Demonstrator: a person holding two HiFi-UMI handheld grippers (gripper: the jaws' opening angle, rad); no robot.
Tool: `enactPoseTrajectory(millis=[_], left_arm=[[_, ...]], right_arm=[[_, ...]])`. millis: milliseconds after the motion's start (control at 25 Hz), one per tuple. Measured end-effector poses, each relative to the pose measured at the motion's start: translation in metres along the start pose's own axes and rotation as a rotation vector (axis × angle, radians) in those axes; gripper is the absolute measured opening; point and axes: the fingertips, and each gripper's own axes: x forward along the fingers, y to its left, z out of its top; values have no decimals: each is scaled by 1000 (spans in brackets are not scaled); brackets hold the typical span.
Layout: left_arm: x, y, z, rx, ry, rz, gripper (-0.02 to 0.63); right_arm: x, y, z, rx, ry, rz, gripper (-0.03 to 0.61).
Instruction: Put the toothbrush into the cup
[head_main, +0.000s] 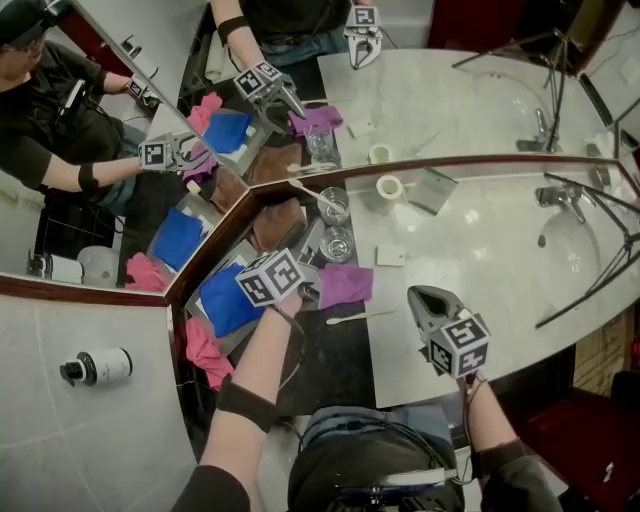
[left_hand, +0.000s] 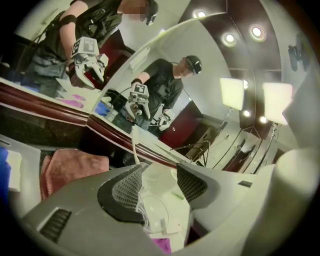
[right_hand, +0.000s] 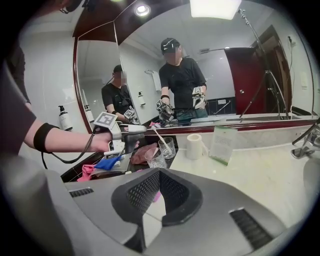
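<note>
Nearest, the right claw (right_hand: 156, 182) hangs over the near edge of the bench (head_main: 470, 250), jaws pressed together on nothing. The toothbrush (head_main: 312, 194) stands in the far cup (head_main: 334, 210), its handle leaning left. The left claw (left_hand: 161, 172) points toward it with jaws wide. An empty glass (head_main: 337, 244) shows low between them, seemingly untouched. The step looks like clearing away: best to draw that claw straight back and up, jaws kept wide, so neither pad clips the glass or the handle. A purple cloth (head_main: 345, 284) and a slim white stick (head_main: 360, 317) lie just nearer than the glasses. The pale marble bench runs right to a tap (head_main: 558, 195), with a mirror (head_main: 450, 100) behind.
</note>
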Motion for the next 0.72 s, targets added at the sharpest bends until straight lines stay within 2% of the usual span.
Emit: enactPoseTrajectory(millis=[200, 520, 720], left_arm=[[29, 33, 9, -86, -20, -4, 224], [67, 56, 17, -137, -4, -23, 224], [83, 57, 17, -137, 12, -44, 224]], right_arm=[[18, 14, -12, 15, 29, 19, 20], [32, 7, -33, 48, 69, 4, 20], [38, 3, -37, 60, 77, -2, 20]])
